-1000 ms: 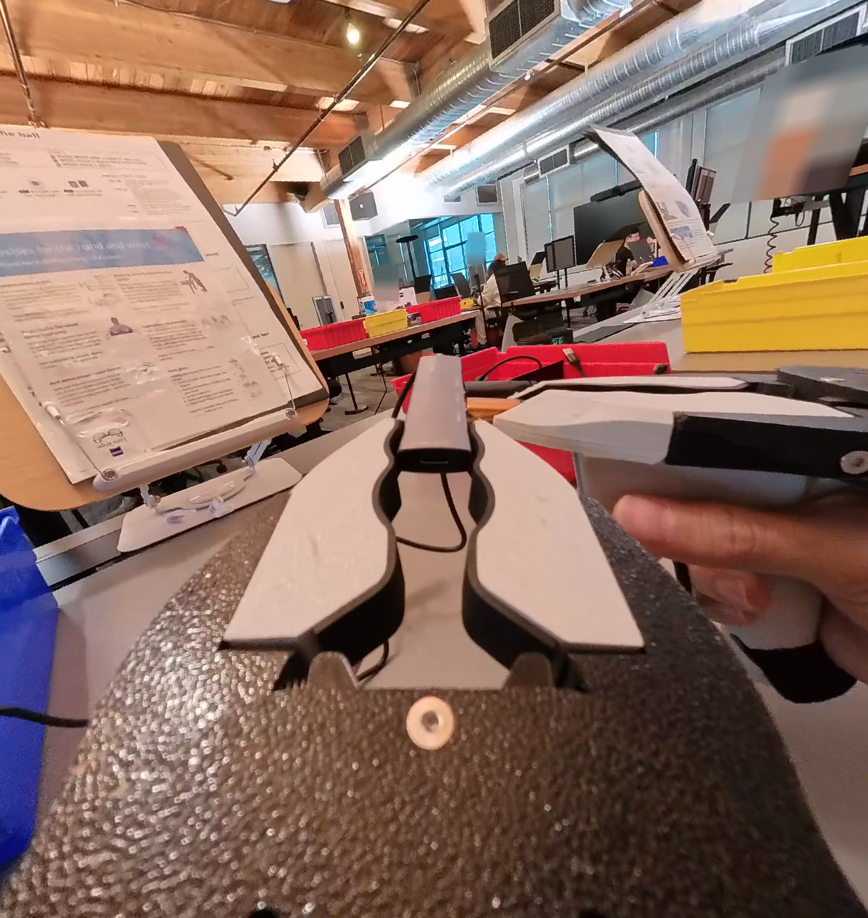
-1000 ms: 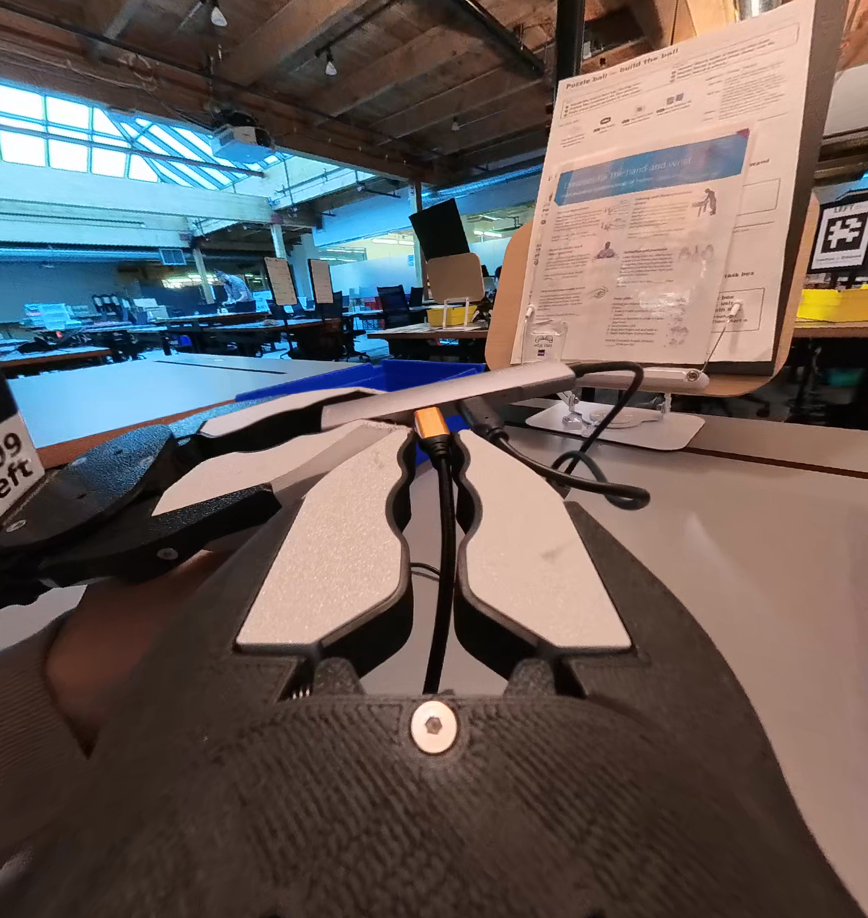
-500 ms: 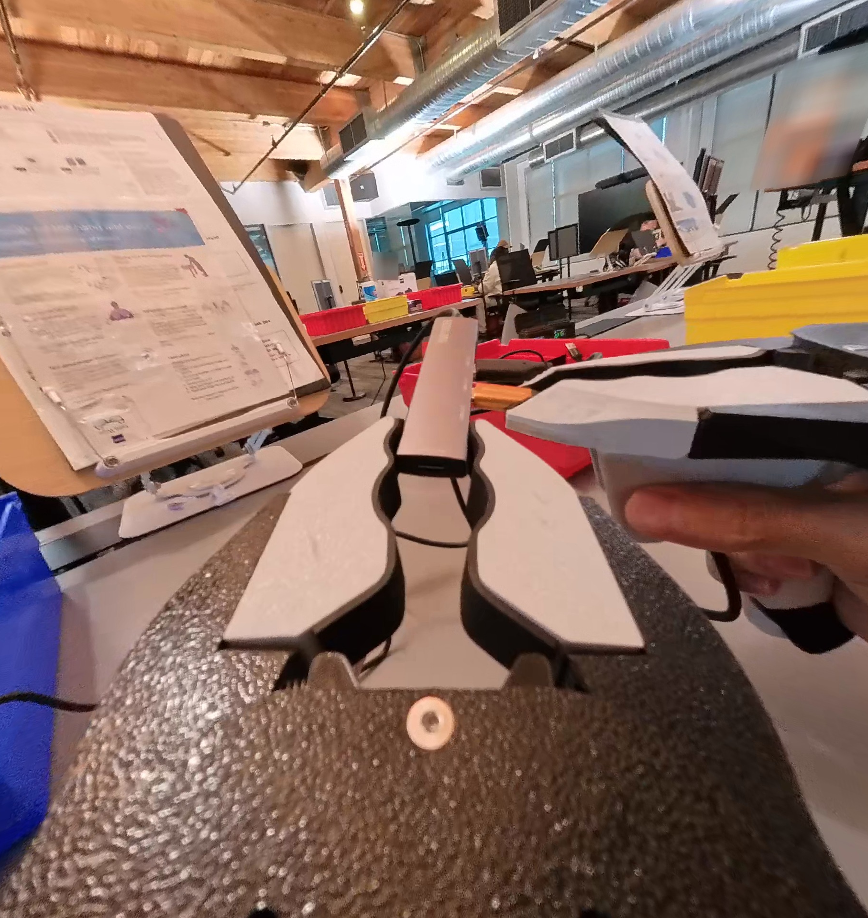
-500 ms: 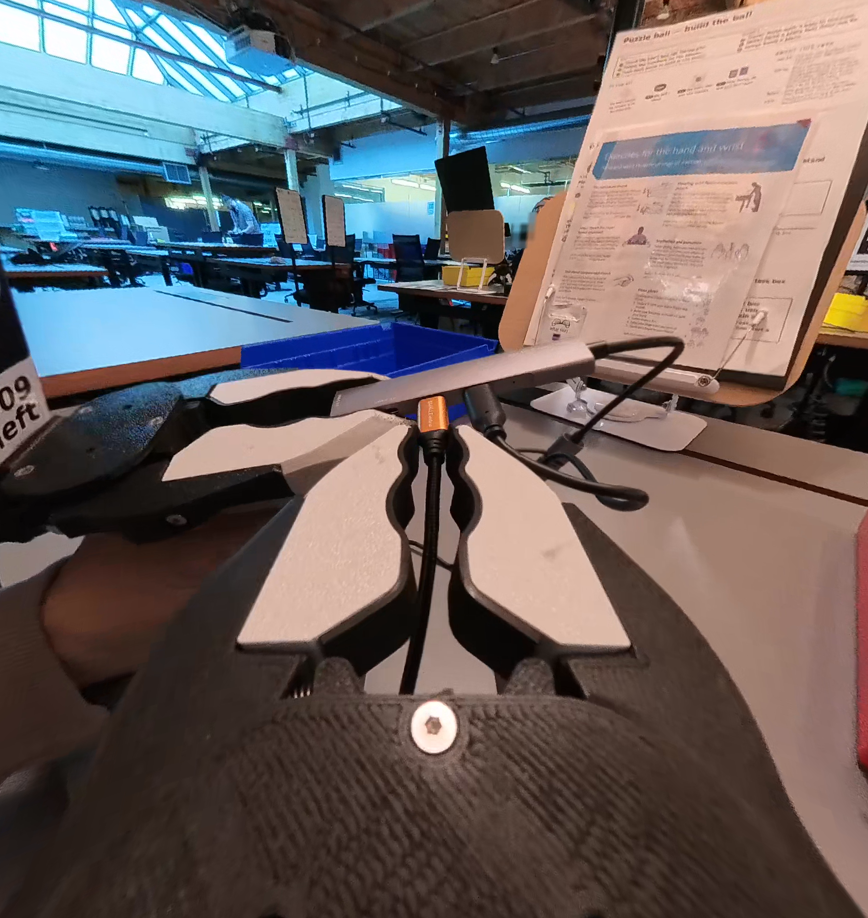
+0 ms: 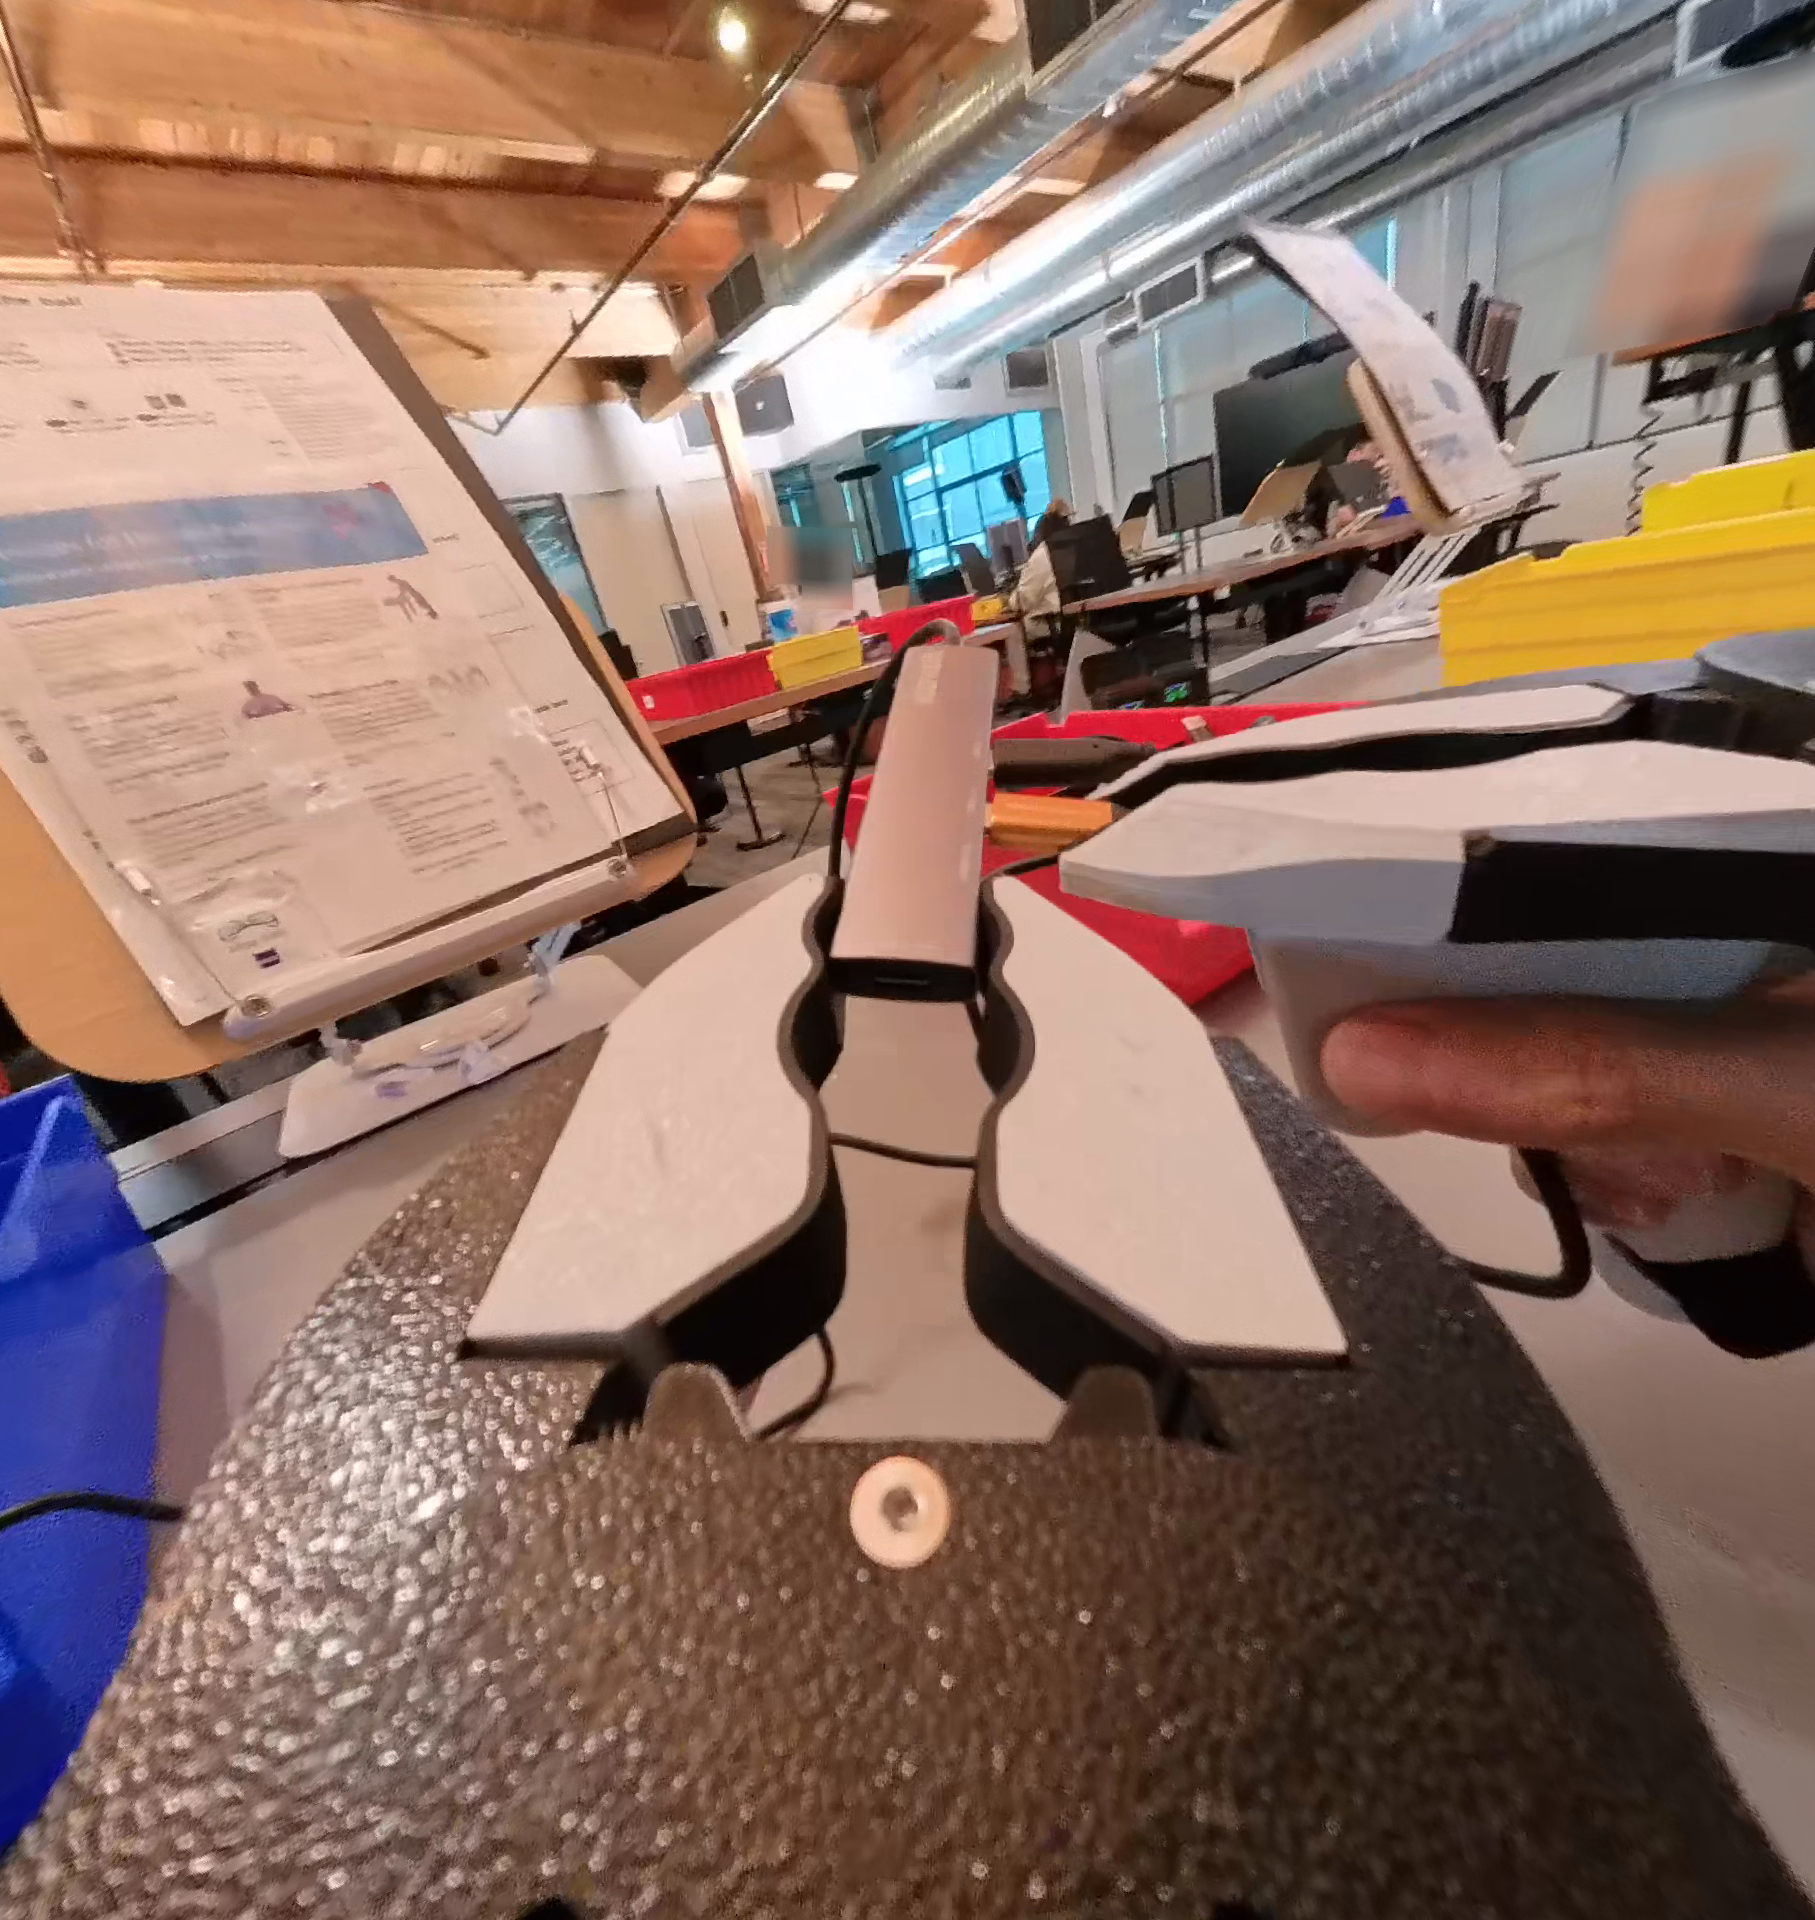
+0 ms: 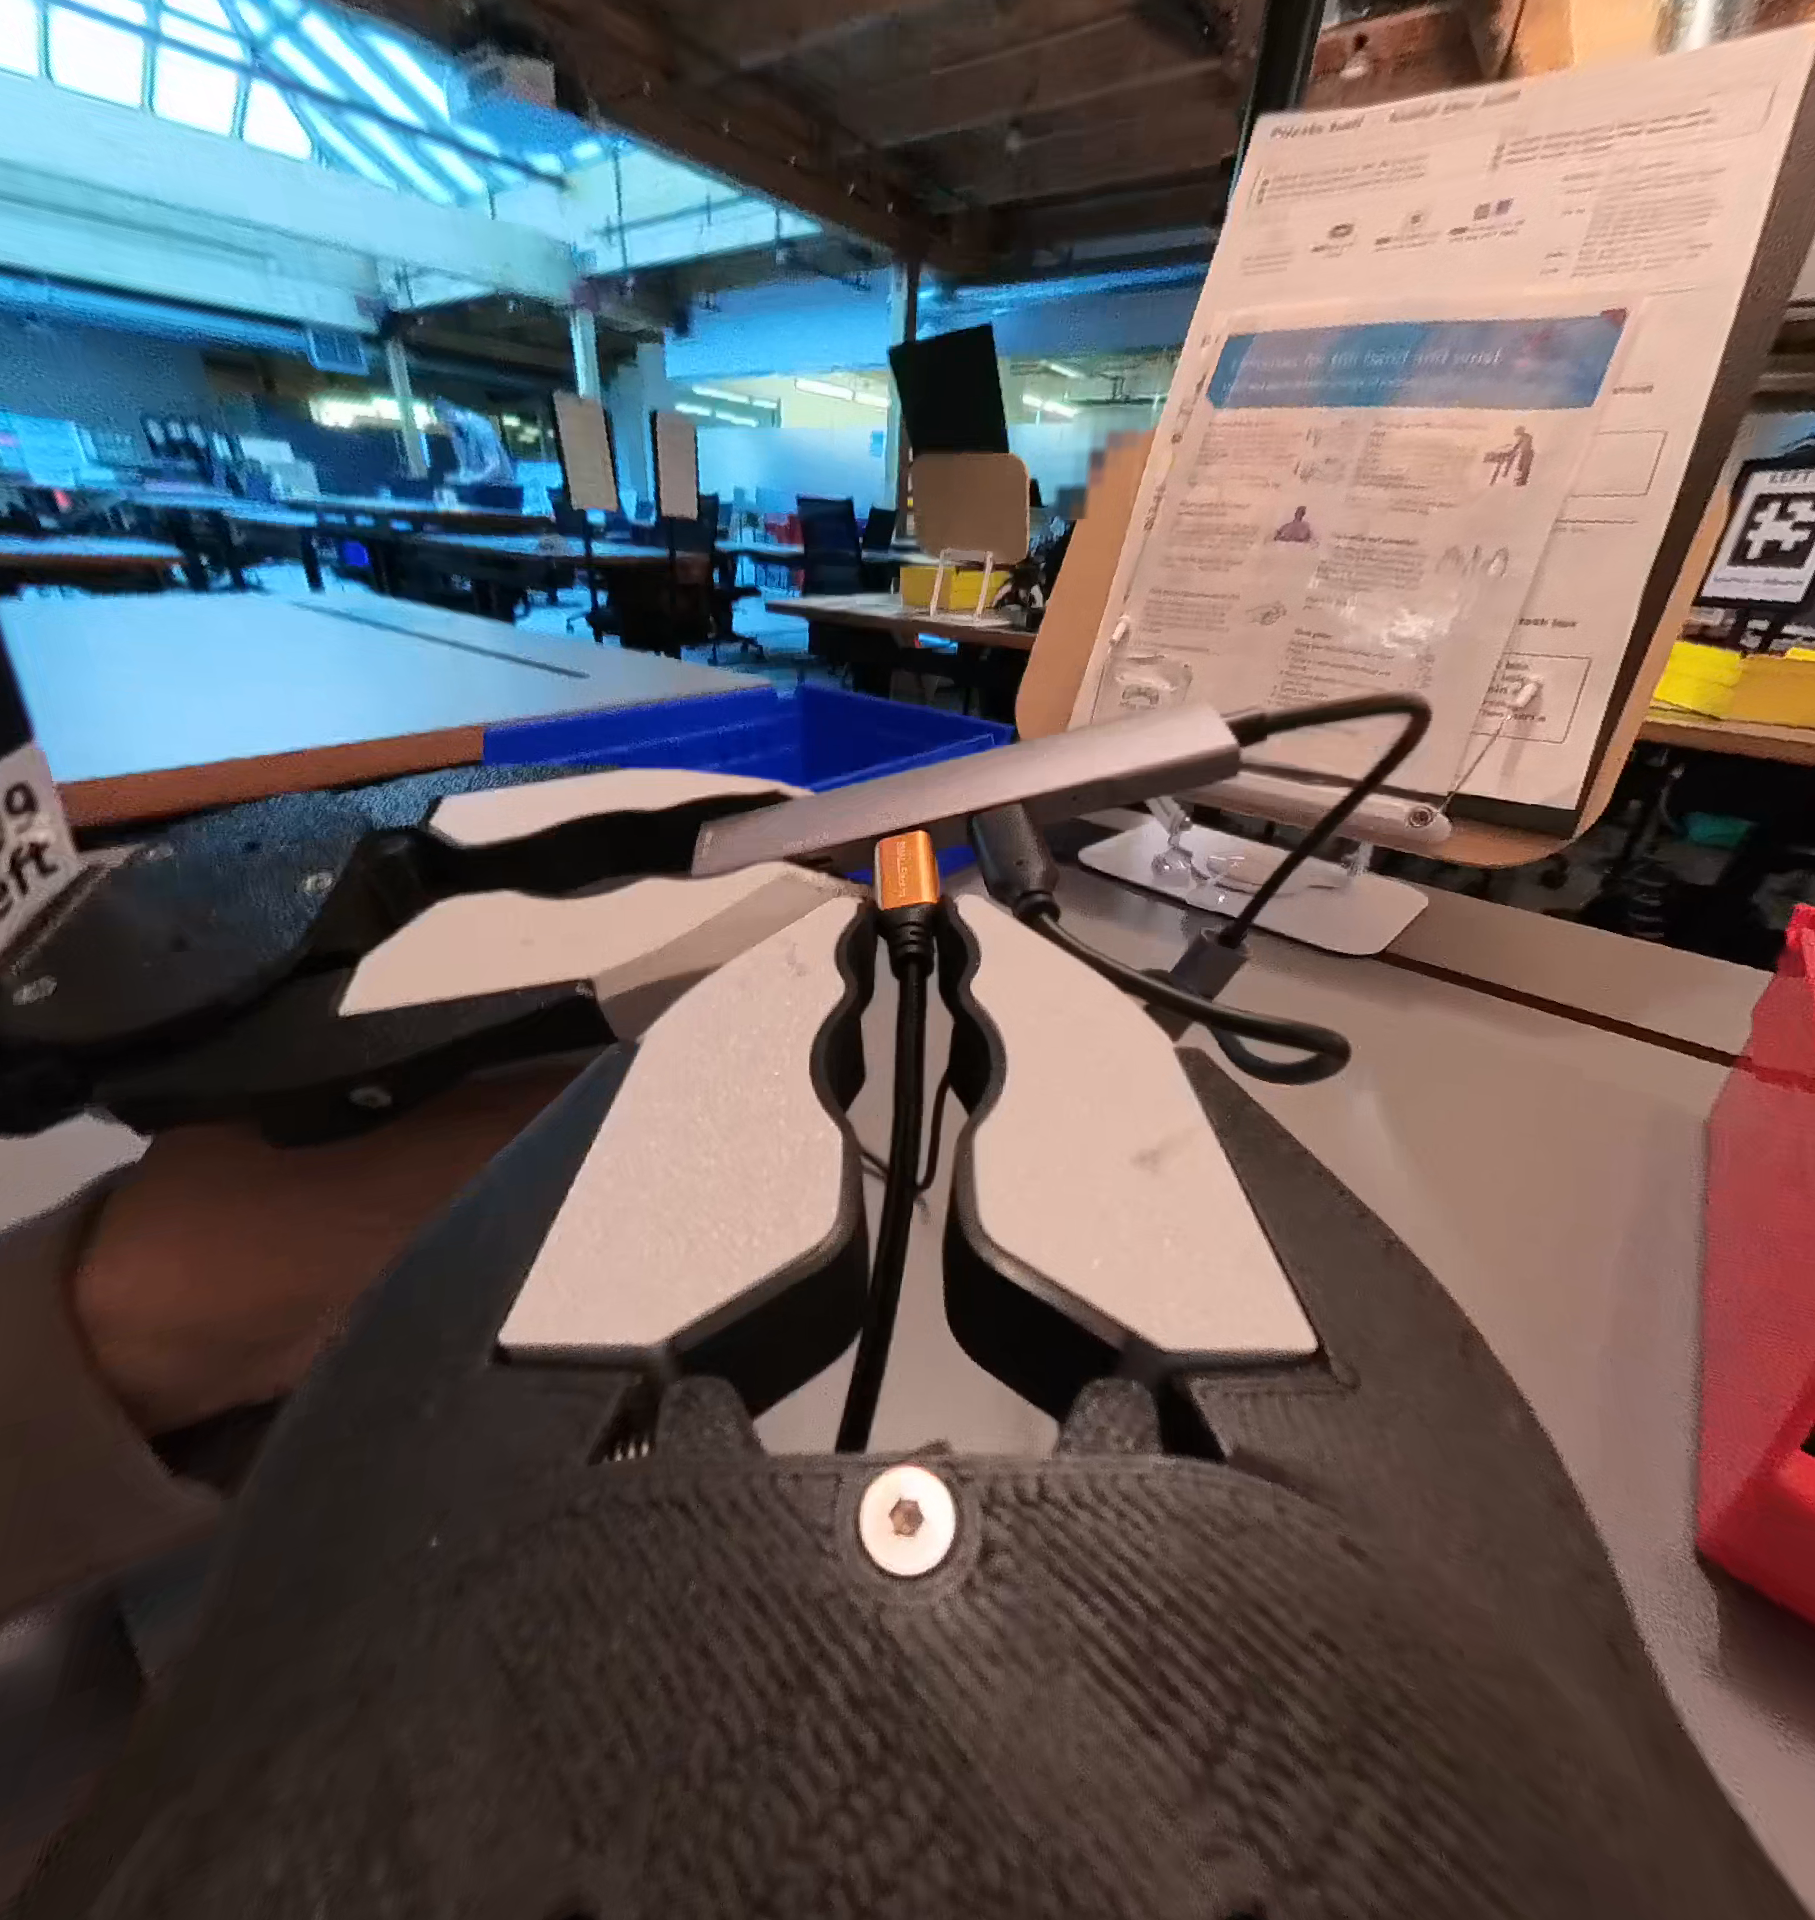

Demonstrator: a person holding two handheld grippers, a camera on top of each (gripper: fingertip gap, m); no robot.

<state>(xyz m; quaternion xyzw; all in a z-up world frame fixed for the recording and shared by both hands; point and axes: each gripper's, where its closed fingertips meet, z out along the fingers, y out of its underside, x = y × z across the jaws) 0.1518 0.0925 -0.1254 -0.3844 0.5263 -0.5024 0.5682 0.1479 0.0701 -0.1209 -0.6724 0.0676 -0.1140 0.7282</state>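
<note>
To the left of the left gripper [image 5: 903, 935] sits a blue bin [image 5: 30, 1299] on the counter [image 5: 248, 1278]. A thin black wire [image 5: 41, 1512] runs by the bin. Up and left of the gripper stands a board [image 5: 61, 966] on a white stand [image 5: 425, 1049], with printed sheets [image 5: 248, 644] clipped on it.

The left gripper is squeezed narrow on the near end of a long grey hub [image 5: 924, 810]. The hub sticks up and away from the gripper, off the counter. A black cord [image 5: 861, 748] comes out of its far end.

Just to the right, the right gripper [image 5: 1090, 831] comes in from the side, held by a hand [image 5: 1609, 1122]. It is pinched on an orange plug [image 5: 1038, 818], and the plug touches the side of the hub. Past it are a red bin [image 5: 1142, 935] and a yellow bin [image 5: 1651, 592].

In the right wrist view, the left gripper [image 6: 716, 842] is on the left, holding the hub [image 6: 986, 784]. The right gripper [image 6: 908, 914] is closed tight on the orange plug [image 6: 903, 868], whose tip is in the underside of the hub. The plug's black cable [image 6: 898, 1195] runs back between the fingers. Right of it, a black plug [image 6: 1012, 847] is also in the hub. The hub's own cord [image 6: 1339, 790] loops down to the counter [image 6: 1505, 1195]. A red bin [image 6: 1786, 1299] is far right.
</note>
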